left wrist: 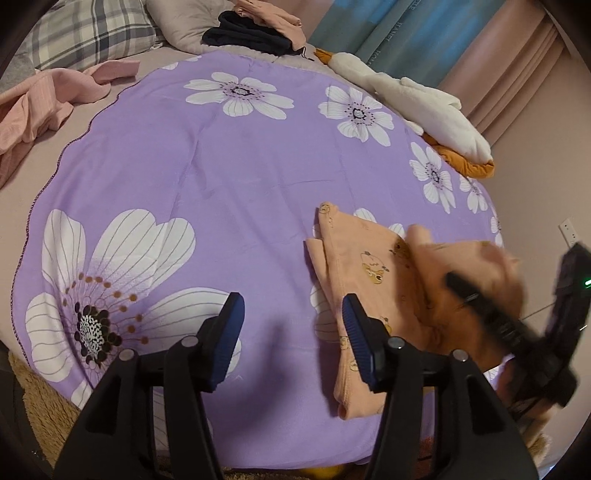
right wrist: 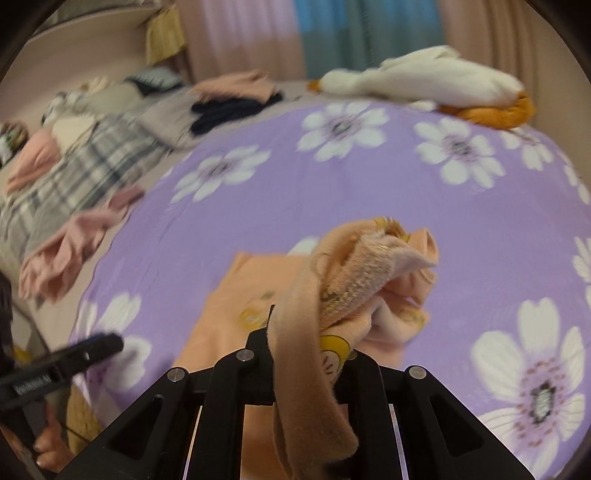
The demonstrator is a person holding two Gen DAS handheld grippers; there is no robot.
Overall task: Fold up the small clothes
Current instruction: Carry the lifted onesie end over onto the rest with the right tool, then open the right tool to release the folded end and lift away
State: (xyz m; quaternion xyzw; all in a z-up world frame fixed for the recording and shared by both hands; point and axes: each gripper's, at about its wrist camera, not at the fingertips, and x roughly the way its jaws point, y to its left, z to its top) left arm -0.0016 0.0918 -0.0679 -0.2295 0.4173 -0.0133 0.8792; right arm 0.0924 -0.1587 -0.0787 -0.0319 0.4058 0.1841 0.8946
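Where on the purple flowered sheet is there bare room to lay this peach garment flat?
Bare sheet spreads left of the peach garment, up to the pink clothes. Crowded: the far edge, with dark clothes and a plush goose.

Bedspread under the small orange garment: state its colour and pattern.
Purple bedspread with large white flowers; clearest in the left wrist view.

Wide bare stretch of purple floral sheet (left wrist: 229, 155) left of the peach garment (left wrist: 354, 266), open for passing. Blocked at the far edge by the plush goose (left wrist: 424, 99), dark folded clothes (left wrist: 247, 35), and pink clothing (left wrist: 40, 99) at the left.
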